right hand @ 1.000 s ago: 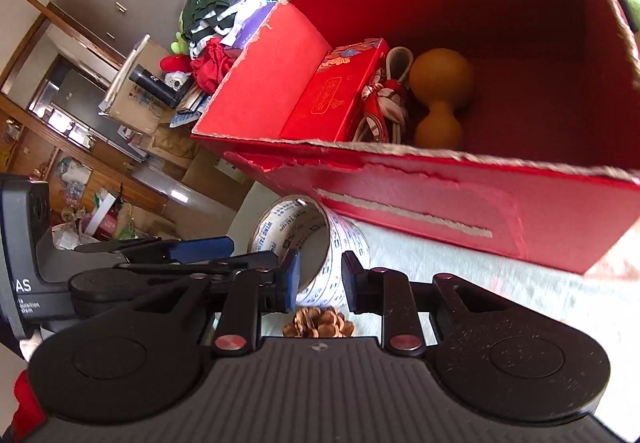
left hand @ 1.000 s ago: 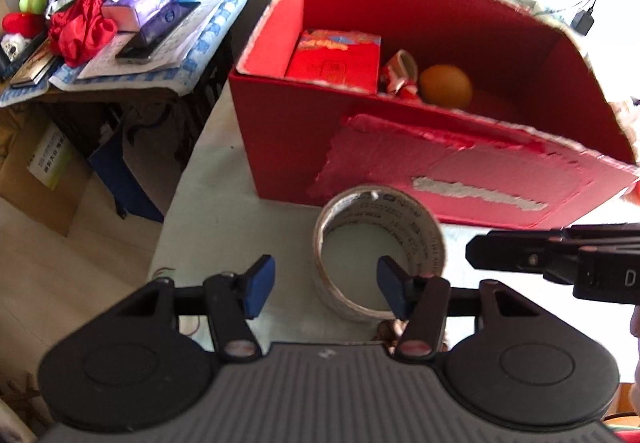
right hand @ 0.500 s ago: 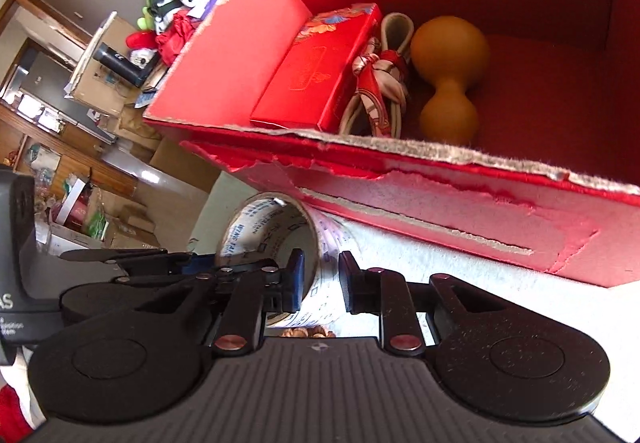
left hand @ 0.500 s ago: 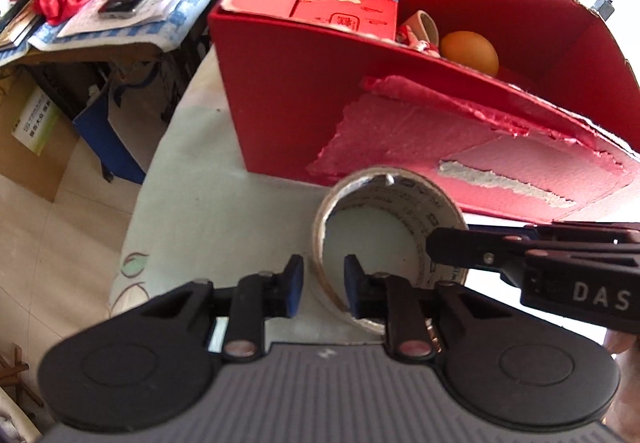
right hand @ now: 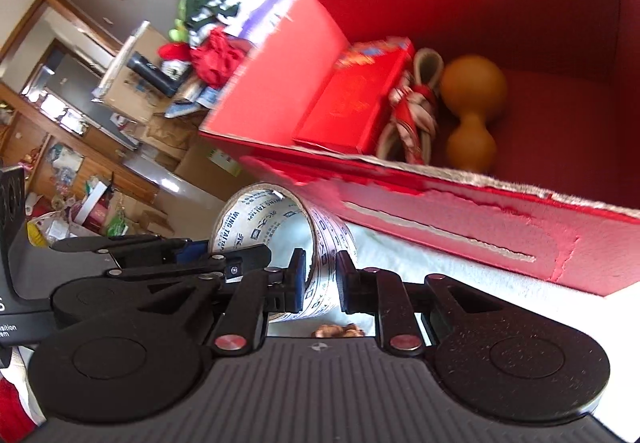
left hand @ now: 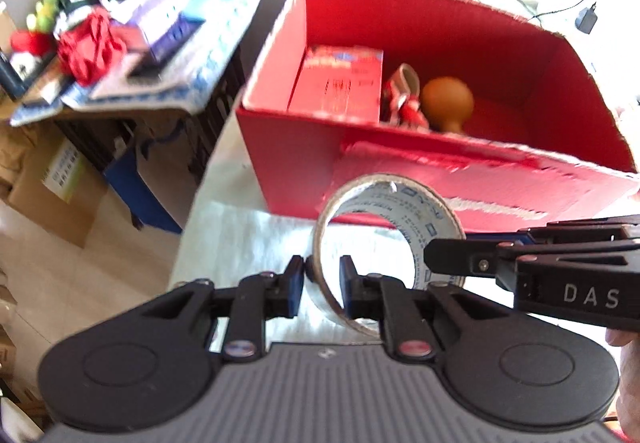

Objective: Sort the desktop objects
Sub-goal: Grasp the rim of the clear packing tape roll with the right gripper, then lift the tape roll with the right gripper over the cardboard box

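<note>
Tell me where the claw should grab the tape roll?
Best on its thin wall, one finger inside the hole and one outside. The tape roll stands tilted with its hole open to the cameras, so come from the near side, as the left claw and right claw do.

A cluttered side table (left hand: pixel 132 83) stands at ten o'clock over stacked cardboard boxes (left hand: pixel 52 183), with wooden cabinets (right hand: pixel 52 131) beyond.

side-table clutter (left hand: pixel 100 43): blurred | pinecone (right hand: pixel 338 331): mostly hidden

Glossy tape roll (left hand: pixel 386 239); torn matt cardboard box (left hand: pixel 460 163) — smooth gourd (right hand: pixel 472 115).
</note>
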The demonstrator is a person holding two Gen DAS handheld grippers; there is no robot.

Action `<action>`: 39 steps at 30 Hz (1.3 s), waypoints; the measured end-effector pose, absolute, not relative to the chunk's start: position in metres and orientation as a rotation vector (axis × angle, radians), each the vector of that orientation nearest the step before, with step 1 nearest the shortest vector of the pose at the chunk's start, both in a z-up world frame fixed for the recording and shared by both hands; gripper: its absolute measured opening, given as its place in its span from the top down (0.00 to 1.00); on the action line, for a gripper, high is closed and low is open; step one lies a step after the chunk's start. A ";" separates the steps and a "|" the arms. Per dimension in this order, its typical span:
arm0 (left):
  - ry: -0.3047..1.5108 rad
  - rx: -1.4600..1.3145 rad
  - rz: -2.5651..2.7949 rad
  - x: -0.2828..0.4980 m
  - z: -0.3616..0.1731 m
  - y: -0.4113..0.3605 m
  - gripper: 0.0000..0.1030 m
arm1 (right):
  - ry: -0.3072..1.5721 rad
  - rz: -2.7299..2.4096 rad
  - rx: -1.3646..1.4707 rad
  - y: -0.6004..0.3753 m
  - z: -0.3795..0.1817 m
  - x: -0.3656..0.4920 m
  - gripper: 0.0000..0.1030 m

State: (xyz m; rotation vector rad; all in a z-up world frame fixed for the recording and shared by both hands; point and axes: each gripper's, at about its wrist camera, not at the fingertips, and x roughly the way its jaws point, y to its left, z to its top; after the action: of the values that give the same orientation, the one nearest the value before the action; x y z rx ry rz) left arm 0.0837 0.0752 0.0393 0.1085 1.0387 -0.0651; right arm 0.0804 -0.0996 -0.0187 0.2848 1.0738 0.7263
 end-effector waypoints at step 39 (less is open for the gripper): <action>0.776 0.370 -0.508 0.094 0.125 -0.087 0.88 | 0.750 0.325 0.373 -0.231 0.072 0.056 0.85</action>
State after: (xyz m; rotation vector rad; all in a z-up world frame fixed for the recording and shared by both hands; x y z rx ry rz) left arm 0.0939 -0.0870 0.1254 0.3704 0.7761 -0.5077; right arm 0.0558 -0.2305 0.0721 0.3731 0.7503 0.3252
